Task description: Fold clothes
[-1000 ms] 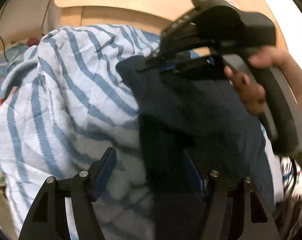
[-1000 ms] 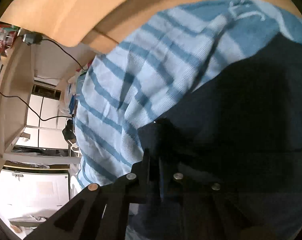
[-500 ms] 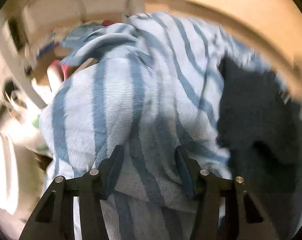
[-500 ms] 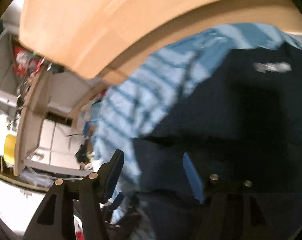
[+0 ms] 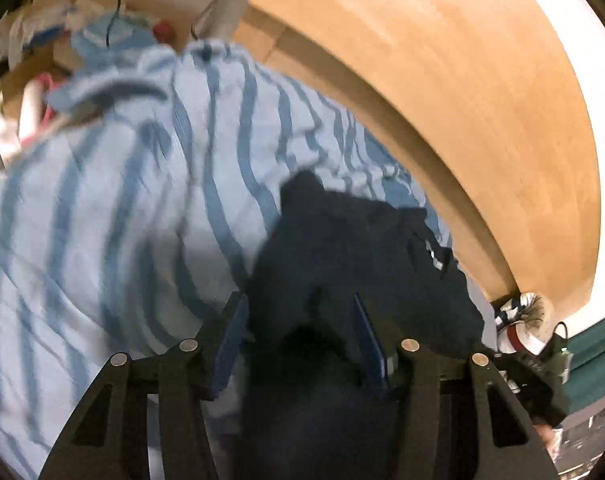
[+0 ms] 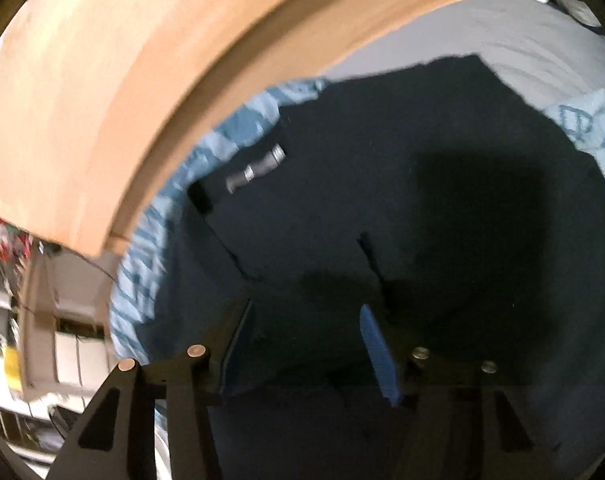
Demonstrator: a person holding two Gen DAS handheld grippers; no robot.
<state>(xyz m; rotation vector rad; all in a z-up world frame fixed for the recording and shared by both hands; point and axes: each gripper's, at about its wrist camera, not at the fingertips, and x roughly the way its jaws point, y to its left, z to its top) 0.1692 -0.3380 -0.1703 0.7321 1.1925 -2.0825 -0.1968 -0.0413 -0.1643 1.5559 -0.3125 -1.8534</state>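
The dark navy cloth garment (image 6: 382, 184) lies on the blue-and-white striped blanket (image 5: 114, 200) of the bed, filling the centre of the right wrist view. It looks soft, light and limp, so I would take it by a corner or hem. Its long axis seems to go from lower left to upper right. The left hand-held gripper (image 5: 298, 328) and right hand-held gripper (image 6: 306, 336) both stand released; the right jaws have just been closing a little, pressing nothing.

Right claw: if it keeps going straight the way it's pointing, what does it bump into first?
Most likely the dark navy garment, which fills the view just beyond the open right claw. How near it lies is hard to judge.
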